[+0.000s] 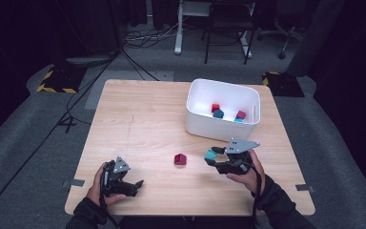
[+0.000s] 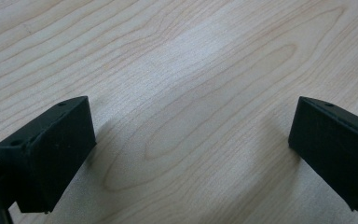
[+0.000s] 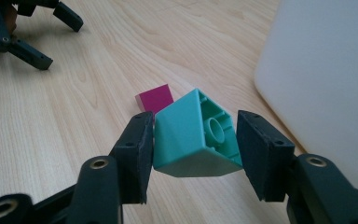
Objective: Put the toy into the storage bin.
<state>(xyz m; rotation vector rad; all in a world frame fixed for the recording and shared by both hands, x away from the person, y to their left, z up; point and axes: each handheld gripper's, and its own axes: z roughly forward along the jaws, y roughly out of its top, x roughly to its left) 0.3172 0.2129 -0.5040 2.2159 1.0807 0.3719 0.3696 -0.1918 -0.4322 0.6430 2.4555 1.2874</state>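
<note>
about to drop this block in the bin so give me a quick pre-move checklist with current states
1. Teal block clamped between the right gripper jaws: ok, though it sits tilted.
2. Block lifted off the table: cannot tell.
3. White bin open, with room among the blocks inside: ok.
4. Right gripper over the bin: not ok, it is on the near side of the bin wall.
5. Left gripper out of the way: ok, open, resting at the near left.
6. Magenta block off the path to the bin: ok, it lies left of the right gripper.
</note>
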